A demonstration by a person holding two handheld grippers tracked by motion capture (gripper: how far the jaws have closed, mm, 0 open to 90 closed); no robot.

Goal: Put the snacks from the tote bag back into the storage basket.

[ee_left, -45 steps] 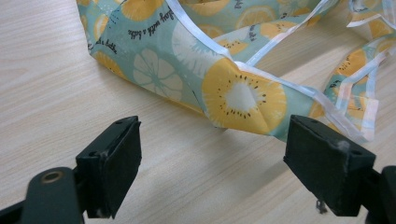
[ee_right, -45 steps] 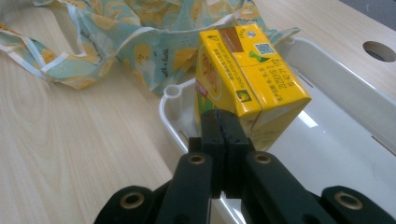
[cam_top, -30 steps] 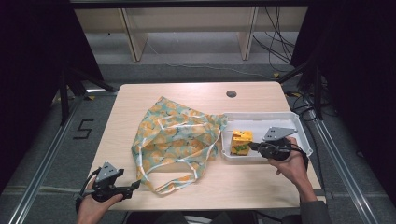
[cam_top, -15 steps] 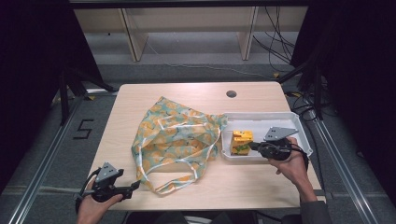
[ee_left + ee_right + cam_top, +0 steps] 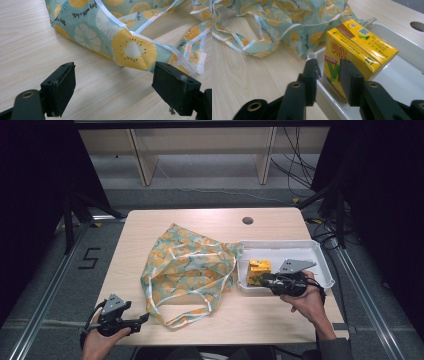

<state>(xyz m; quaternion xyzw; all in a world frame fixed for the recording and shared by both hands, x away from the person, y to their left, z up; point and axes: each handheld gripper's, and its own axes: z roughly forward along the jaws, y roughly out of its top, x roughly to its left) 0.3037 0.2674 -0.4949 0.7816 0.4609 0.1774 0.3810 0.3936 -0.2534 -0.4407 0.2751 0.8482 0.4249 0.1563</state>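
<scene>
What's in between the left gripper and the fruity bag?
Just bare wooden table. In the left gripper view, the open left gripper points at the fruit-print bag, and nothing lies on the wood between them.

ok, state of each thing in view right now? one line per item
Fruit-print tote bag: empty-looking, lying flat and crumpled on the table, handles loose.
Yellow drink carton: upright at the left end of the tray, sealed.
White tray: on the table, bag edge draped over its left rim.
Left gripper: open, nothing between its jaws, near the bag.
Right gripper: jaws just opening, partly apart at the carton, not gripping.
</scene>
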